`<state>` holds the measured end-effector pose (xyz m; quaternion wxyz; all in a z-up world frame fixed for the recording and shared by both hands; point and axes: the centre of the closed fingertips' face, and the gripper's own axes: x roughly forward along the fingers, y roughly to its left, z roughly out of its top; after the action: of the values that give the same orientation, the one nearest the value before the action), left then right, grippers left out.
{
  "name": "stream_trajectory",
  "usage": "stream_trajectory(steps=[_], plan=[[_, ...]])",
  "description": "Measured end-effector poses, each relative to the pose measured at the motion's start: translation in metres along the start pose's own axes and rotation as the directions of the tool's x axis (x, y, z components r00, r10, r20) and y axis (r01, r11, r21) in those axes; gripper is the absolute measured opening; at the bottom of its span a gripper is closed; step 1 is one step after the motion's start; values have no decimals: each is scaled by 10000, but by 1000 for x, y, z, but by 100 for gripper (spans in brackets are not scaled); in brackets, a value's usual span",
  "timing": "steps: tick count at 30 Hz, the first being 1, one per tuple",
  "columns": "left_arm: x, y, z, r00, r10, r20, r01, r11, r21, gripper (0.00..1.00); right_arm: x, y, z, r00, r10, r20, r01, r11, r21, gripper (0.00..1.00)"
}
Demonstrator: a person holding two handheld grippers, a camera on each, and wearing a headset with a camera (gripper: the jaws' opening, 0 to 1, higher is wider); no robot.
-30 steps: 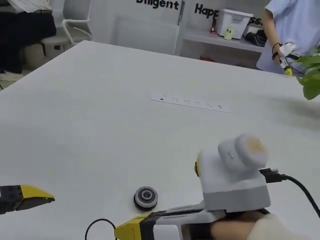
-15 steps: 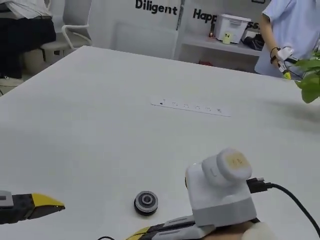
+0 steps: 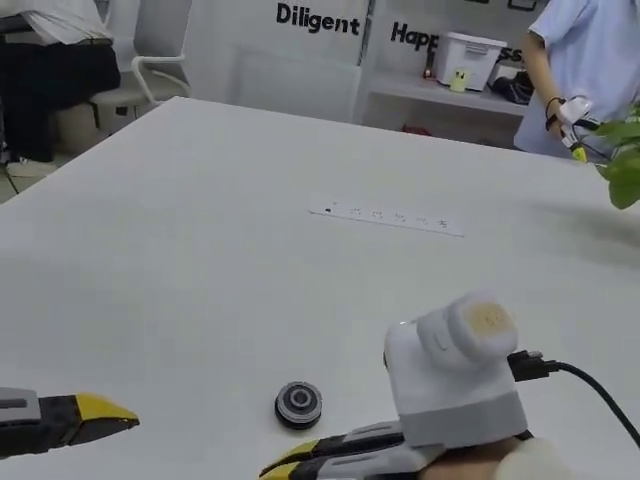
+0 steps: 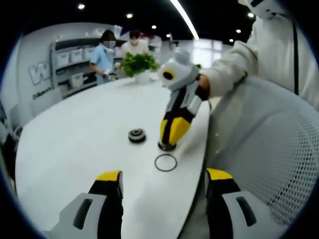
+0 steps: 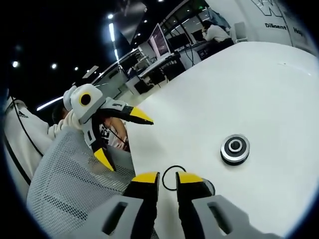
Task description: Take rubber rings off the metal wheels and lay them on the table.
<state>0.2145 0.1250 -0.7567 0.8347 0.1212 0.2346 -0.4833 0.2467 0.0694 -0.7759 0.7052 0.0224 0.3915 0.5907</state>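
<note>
A wheel [image 3: 298, 403] with its dark rubber ring on lies flat near the table's front; it also shows as the wheel [image 5: 235, 149] and the wheel [image 4: 137, 135]. A loose black ring [image 4: 165, 162] lies by the table edge, seen again as the ring [image 5: 172, 175] just past my right jaws. My right gripper [image 4: 172, 139] points down, its yellow jaws pinched on a second small dark wheel [image 4: 167, 146] at the edge. Its jaws [image 5: 168, 179] stand almost together. My left gripper [image 4: 164, 181] is wide open and holds nothing, a short way back from the ring.
A white power strip [image 3: 385, 215] lies across the middle of the white table [image 3: 200, 220]. A potted plant [image 3: 625, 160] stands at the far right. A person [image 3: 585, 70] stands beyond the table, and a mesh chair [image 4: 269, 149] is close by the front edge.
The left gripper's yellow tip has crept a little to the right. The right gripper has kept low at the front edge. The ringed wheel has not moved.
</note>
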Motion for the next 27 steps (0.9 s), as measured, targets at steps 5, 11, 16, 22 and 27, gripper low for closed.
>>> stream_trajectory(steps=[5, 11, 16, 22, 27], plan=[[-2, 0, 3, 9999, 121, -78, -120, 9999, 111, 68, -14, -2, 6, 9997, -69, 253, 81, 9987, -504, 20], [-5, -2, 9, 9997, 222, -83, -220, 9996, 184, 68, -32, -12, 13, 9975, -437, 551, 473, 9967, -658, 23], [-5, -2, 13, 9995, 301, -137, -298, 9993, 245, 68, -45, -21, 17, 9925, -805, 917, 861, 9946, -585, 25], [-3, -2, 17, 9995, 287, -119, -284, 9993, 230, 68, -49, -31, 14, 9885, -1050, 1093, 1128, 9913, -680, 28], [-1, 0, 19, 9995, 253, -191, -248, 9992, 298, 68, -49, -34, 8, 9899, -1048, 959, 1145, 9882, -1020, 33]])
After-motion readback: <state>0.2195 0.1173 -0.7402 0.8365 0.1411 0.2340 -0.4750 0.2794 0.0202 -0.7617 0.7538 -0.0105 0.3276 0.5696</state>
